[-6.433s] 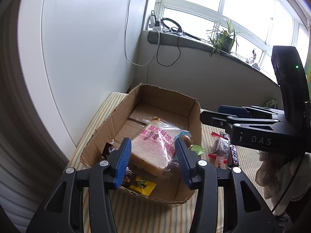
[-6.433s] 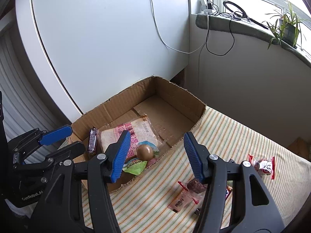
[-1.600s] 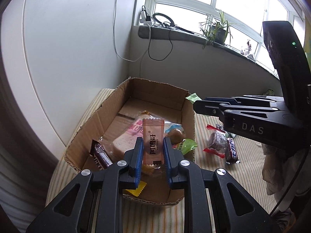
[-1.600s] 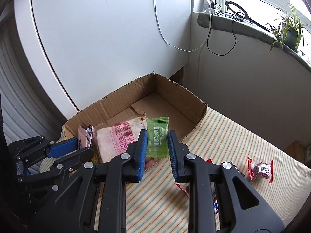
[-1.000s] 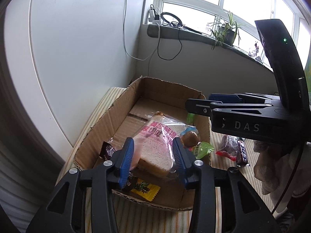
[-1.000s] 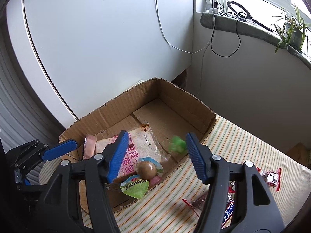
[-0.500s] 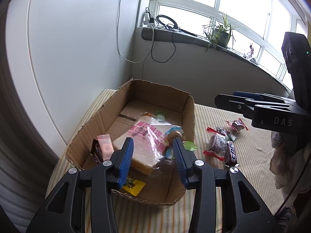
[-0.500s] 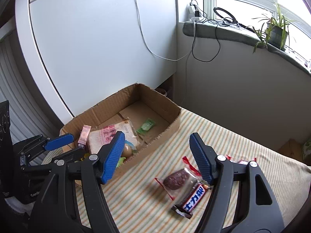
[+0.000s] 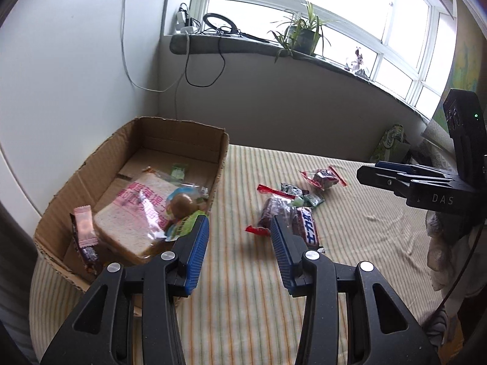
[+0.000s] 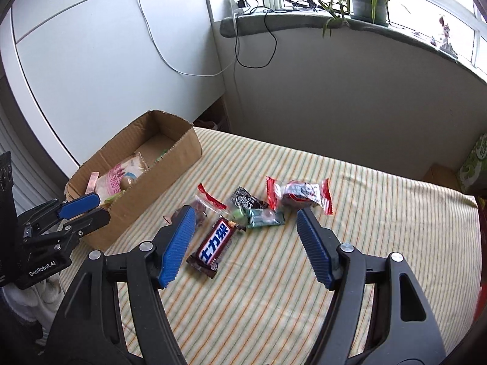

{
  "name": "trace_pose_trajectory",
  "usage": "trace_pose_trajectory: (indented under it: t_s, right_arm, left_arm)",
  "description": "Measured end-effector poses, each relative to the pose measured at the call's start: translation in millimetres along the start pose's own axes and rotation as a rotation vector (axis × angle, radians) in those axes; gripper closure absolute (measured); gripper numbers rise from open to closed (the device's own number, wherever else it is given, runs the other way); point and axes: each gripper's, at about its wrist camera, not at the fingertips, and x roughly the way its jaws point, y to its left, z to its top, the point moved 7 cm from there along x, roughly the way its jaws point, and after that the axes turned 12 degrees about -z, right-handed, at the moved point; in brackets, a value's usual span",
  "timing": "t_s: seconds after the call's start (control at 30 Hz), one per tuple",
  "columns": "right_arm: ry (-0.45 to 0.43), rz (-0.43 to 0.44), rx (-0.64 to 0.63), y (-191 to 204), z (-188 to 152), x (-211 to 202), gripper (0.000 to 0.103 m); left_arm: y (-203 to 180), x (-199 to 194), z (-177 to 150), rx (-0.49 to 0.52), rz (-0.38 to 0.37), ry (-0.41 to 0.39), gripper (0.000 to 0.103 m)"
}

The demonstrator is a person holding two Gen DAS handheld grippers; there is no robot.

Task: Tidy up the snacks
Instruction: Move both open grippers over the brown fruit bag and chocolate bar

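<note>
Glossy plastic snack wrappers [image 10: 258, 210] are gleaming on striped woven cloth [image 10: 365, 213] beside a matt, rough-edged cardboard box [image 9: 219, 158].

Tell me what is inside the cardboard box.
The box holds bagged bread, a round brown snack, a pink packet and a green packet. Whatever lies under the bread is hidden.

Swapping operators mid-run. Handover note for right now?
Left hand-held gripper: open, empty, by the box's near corner.
Right hand-held gripper: open, empty, over the loose snacks.
Done: cardboard box holds the bagged bread, pink sachet, green sachet and a few more.
Left on the striped cloth: chocolate bar, red-ended clear packet, dark snack packet, some small wrappers.
</note>
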Motion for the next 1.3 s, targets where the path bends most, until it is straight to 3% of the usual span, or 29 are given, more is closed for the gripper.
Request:
trace_pose_trajectory:
  t_s: [0.2, 0.37, 0.67, 1.0, 1.3]
  right_arm:
    - [0.024, -0.01, 0.028, -18, -14, 10, 0.031]
    - [0.063, 0.039, 0.08, -30, -18, 23, 0.033]
    - [0.152, 0.175, 0.083, 4, -37, 45, 0.056]
    - [0.222, 0.236, 0.11, 26, -41, 71, 0.068]
    - [0.252, 0.261, 0.126, 26, -42, 82, 0.069]
  left_arm:
    - [-15, 20, -1, -0.001, -0.035, 0.04, 0.062]
    - [-25, 36, -1, 0.014, -0.041, 0.072, 0.062]
    - [-27, 68, -3, 0.002, -0.054, 0.125, 0.062]
    - [-13, 85, -4, -0.006, -0.038, 0.15, 0.063]
    - [-4, 98, -5, -0.035, -0.06, 0.172, 0.066]
